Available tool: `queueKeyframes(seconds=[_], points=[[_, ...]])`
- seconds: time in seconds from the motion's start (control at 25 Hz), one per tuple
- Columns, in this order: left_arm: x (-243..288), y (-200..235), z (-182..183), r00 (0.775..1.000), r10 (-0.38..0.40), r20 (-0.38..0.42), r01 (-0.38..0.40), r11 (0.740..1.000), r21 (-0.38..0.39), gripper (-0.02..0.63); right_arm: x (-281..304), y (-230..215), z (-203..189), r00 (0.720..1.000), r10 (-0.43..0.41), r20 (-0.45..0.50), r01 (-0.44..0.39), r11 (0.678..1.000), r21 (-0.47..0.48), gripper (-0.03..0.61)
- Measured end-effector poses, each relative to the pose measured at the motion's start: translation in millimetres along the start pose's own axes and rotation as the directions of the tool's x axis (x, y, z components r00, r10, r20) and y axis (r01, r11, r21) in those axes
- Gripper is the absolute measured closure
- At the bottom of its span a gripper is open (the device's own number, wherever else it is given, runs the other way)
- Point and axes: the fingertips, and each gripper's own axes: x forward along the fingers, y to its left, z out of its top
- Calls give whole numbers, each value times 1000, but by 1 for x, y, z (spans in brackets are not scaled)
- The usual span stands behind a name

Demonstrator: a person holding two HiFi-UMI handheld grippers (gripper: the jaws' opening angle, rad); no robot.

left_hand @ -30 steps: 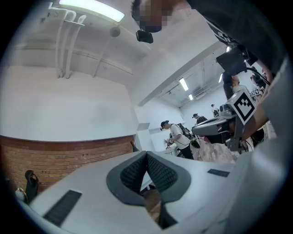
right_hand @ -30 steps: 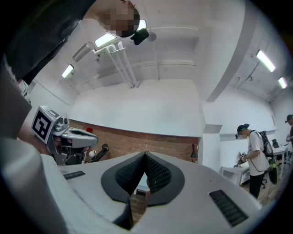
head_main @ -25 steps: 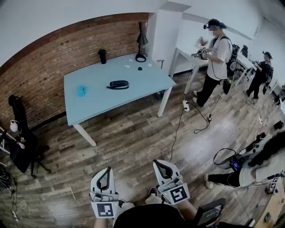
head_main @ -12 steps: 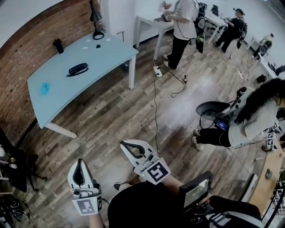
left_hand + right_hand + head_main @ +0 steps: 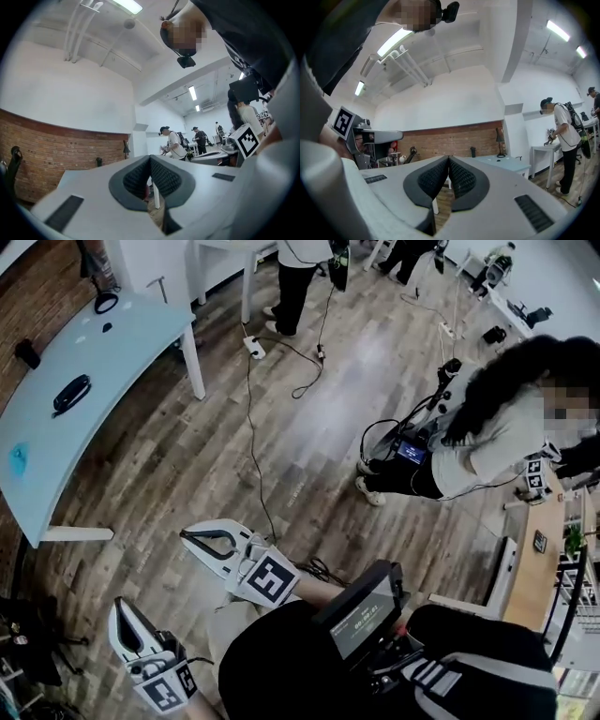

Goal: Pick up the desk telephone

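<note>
counter (image 5: 122, 352): light blue, rectangular
on it: desk telephone (image 5: 72, 394), dark cup (image 5: 28, 353), small blue object (image 5: 19, 458), black ring (image 5: 106, 303)
spacing: well apart

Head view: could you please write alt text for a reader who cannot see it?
The left gripper and right gripper are shut and empty, held over a wooden floor, well apart from the black desk telephone on a light blue table at upper left. A person sits on the floor at right, near trailing cables.

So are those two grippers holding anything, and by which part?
Nothing. The left gripper and right gripper are both shut and empty; the desk telephone lies on the table, far from both.
</note>
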Motion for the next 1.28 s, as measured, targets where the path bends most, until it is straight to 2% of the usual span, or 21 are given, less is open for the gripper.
queueKeyframes(seconds=[0.12, 0.32, 0.56, 0.72, 0.84, 0.96, 1.04, 1.16, 1.28], points=[[2, 2, -4, 1000, 6, -2, -6, 999, -49, 612, 10, -11, -6, 999, 14, -33, -15, 1000, -28, 577], [19, 30, -6, 1000, 18, 9, -18, 1000, -22, 615, 43, -21, 0, 999, 0, -33, -2, 998, -59, 577], [52, 94, -8, 997, -55, 62, 59, 997, -53, 617, 107, -3, 29, 999, 44, -25, -48, 981, -190, 577], [71, 111, 2, 987, -110, 118, 116, 992, -50, 617, 134, -4, 41, 1000, -11, -12, 10, 991, -133, 577], [83, 119, 14, 975, -163, 152, 171, 984, -42, 618, 151, -4, 40, 998, -43, -37, 38, 990, -135, 577], [88, 128, 12, 969, -199, 149, 199, 980, 16, 617, 163, -5, 28, 995, -61, -78, 49, 987, -151, 577], [96, 129, 9, 964, -221, 145, 218, 975, 38, 617, 172, -9, 24, 995, -61, -84, 48, 987, -151, 577], [113, 127, 2, 966, -229, 122, 227, 973, 26, 617, 184, -20, 27, 997, -31, -66, 19, 984, -178, 577], [130, 129, 0, 971, -208, 117, 205, 978, 45, 617, 193, -31, 16, 995, 4, -103, -23, 982, -186, 577]])
